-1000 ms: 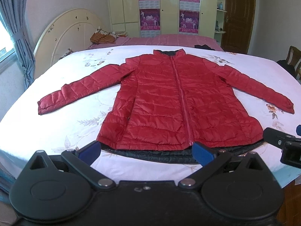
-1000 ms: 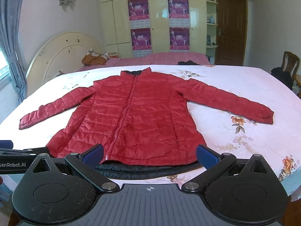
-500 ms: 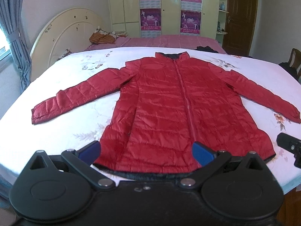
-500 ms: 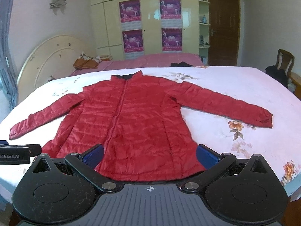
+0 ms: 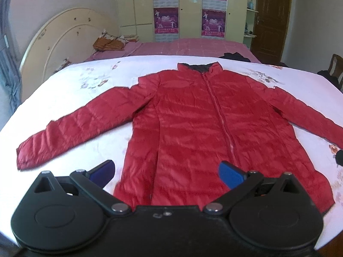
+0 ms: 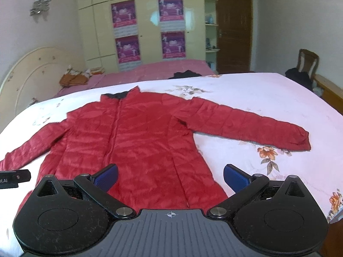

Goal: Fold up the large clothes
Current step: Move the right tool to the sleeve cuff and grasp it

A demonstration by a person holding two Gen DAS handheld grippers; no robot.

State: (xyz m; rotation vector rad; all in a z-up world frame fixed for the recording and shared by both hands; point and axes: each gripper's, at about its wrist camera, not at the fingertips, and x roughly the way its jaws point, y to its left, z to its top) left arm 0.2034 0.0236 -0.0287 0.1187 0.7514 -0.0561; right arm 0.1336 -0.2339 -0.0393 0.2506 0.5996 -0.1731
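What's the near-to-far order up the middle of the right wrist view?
right gripper → red jacket → floral bedsheet → pink bed → wardrobe with posters

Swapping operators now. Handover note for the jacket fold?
Left hand-held gripper: open, empty, over the hem.
Right hand-held gripper: open, empty, over the hem's right side.
Red jacket: flat on the floral bedsheet, zipped, collar far, both sleeves spread out.
Done: laid out only, no fold visible.
Left: fold sleeves in, then the body.
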